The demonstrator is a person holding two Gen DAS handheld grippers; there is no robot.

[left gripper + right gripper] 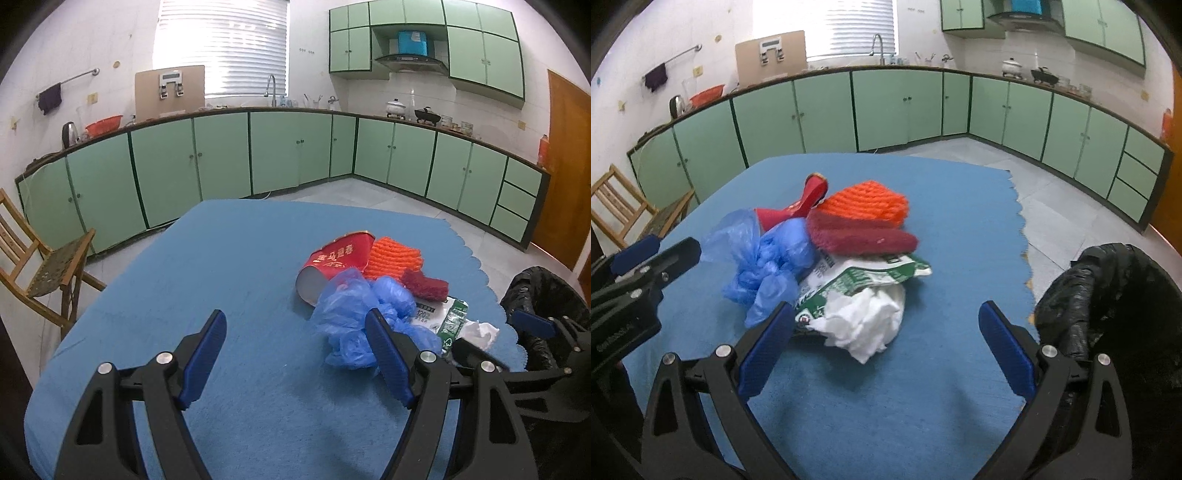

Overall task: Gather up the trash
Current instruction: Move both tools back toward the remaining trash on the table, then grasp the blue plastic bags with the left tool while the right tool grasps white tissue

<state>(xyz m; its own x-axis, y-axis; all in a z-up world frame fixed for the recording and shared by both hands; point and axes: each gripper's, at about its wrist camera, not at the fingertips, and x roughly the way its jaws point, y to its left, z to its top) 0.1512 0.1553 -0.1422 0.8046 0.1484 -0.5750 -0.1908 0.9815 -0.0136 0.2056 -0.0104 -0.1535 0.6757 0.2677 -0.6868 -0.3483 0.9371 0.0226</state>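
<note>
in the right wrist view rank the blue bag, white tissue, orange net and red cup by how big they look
1. blue bag
2. orange net and white tissue, about alike; the tissue lies nearer
3. red cup, mostly hidden

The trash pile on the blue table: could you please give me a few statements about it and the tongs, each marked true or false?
1. Both tongs stand open with nothing between their pads. True: the left tongs and the right tongs hold nothing.
2. The white crumpled paper lies at the near end of the pile. True.
3. The red paper cup stands upright. False: it lies on its side.
4. The bin with the black bag stands left of the table. False: it stands beside the right edge of the table.
5. The orange knitted piece lies beneath the blue plastic bag. False: they lie side by side.
</note>
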